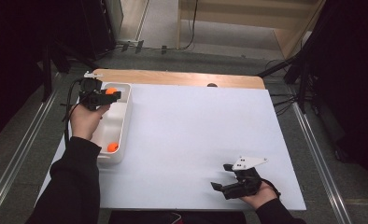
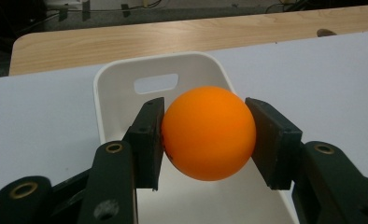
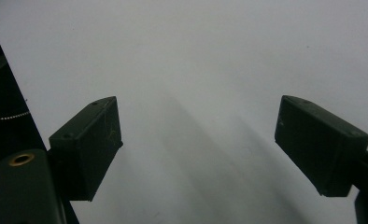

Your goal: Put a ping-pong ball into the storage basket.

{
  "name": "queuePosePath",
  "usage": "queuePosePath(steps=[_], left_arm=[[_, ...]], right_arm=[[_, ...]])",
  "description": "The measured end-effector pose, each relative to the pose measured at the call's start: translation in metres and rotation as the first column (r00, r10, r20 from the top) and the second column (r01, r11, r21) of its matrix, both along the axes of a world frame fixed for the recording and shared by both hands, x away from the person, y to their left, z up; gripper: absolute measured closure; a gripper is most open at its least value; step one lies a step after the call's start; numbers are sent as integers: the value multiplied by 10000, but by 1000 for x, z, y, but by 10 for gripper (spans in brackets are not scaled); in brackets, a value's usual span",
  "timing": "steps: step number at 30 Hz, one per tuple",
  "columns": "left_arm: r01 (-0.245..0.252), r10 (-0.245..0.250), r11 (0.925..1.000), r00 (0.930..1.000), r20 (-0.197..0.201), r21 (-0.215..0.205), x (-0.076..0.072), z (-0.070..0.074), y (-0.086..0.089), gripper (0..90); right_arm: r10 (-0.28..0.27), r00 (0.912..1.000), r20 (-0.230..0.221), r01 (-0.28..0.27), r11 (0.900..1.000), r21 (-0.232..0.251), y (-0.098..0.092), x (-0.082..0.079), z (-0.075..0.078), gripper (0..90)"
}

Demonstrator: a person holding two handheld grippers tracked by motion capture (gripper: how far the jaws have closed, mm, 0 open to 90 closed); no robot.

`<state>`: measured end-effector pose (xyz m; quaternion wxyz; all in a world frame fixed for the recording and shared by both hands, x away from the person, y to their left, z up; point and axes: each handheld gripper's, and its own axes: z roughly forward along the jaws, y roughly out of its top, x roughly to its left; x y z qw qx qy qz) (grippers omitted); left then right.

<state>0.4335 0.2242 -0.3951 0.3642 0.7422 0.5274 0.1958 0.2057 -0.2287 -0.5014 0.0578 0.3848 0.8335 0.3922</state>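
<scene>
Left gripper (image 2: 205,135): jaws clamped on orange ball (image 2: 209,133) — held above far end of white bin (image 2: 116,88).
Right gripper (image 3: 198,144): jaws wide apart, nothing between — low over white table (image 3: 210,56).
Bin: second orange ball (image 1: 112,147) inside, near end.

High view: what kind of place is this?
Probably a lab recording bench, not a home: a wooden table under a white sheet, black curtains at both sides, and cables trailing across the grey floor.

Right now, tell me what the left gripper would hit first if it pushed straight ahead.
Probably the far end wall of the white plastic bin, the one with the handle slot; the left gripper holds an orange ball above it, so depth is uncertain.
</scene>
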Motion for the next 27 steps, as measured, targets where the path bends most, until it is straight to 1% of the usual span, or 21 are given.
queuePosePath(steps=[5,7,11,14,18,21,24,27], left_arm=[[35,-33,9999,9998,-201,110,2,-6,-2,500],[26,-25,10000,9997,-255,47,3,-8,-3,500],[-11,14,10000,9993,-373,87,4,-11,-2,500],[-62,62,10000,9989,-470,-5,5,-13,-2,500],[-148,154,9998,9981,-600,102,6,-17,-2,500],[-90,103,9998,9974,-712,193,7,-20,-2,499],[-76,87,9999,9973,-725,155,7,-20,-4,498],[-9,31,9996,9972,-748,297,7,-22,-5,498]], right_arm=[[30,10000,9,-30,10000,-4,0,0,0,133],[32,10000,11,-32,10000,-17,0,0,0,134],[6,10000,3,-6,10000,-2,-1,0,0,134],[35,10000,8,-35,10000,-1,0,0,0,134],[1,10000,41,-1,10000,-18,0,0,0,134],[38,10000,14,-38,10000,-17,0,0,0,134],[59,10000,31,-59,10000,-29,0,0,0,134],[28,10000,18,-28,10000,-15,0,0,0,134]])
